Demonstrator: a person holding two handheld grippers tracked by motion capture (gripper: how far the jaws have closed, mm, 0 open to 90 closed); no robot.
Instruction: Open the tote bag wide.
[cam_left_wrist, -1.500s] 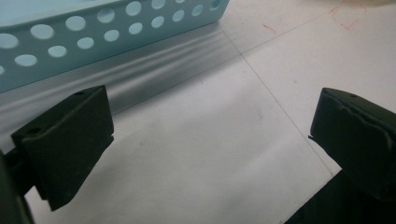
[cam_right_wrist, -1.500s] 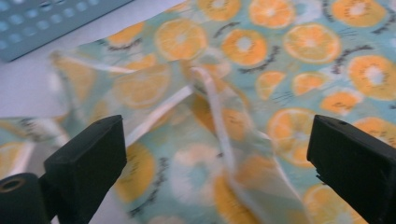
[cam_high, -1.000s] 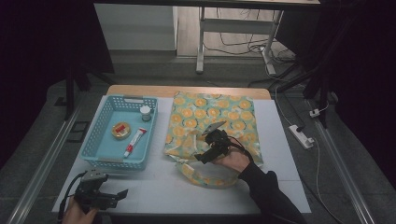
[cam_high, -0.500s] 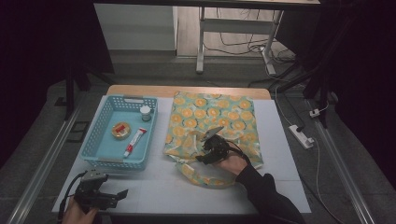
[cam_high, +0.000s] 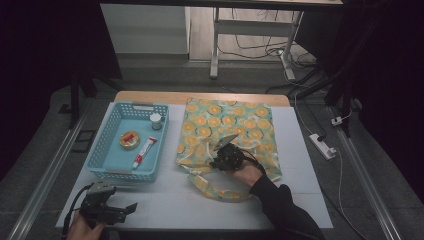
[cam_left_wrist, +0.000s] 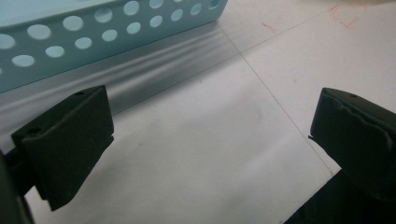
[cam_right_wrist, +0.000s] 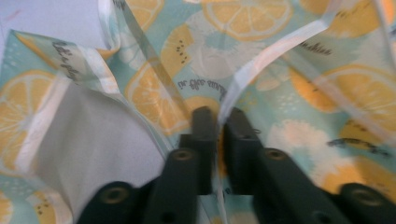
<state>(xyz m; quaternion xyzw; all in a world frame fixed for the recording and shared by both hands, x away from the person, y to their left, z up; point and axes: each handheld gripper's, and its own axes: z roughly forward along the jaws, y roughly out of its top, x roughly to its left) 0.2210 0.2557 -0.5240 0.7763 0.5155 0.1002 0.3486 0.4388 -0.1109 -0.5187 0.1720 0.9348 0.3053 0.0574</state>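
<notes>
Fruit-print bag pinched at its mouth

The fruit-print bag (cam_high: 227, 132) lies flat mid-counter (cam_high: 165, 200); the right gripper (cam_right_wrist: 218, 122) has just been closing and its fingers now clamp the bag's rim. Opening it appears barely begun. The left gripper (cam_high: 131, 207) waits with fingers apart near the blue basket (cam_high: 97, 165), its contents unmoved.

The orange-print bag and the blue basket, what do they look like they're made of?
The bag looks like thin, soft fabric or coated cloth: it creases and folds limply where the right gripper pinches its rim, and a pale lining shows inside. The finish reads matte, though a light sheen leaves it open. The basket looks like moulded plastic: stiff walls, even rows of punched holes, a smooth, slightly glossy surface.
</notes>
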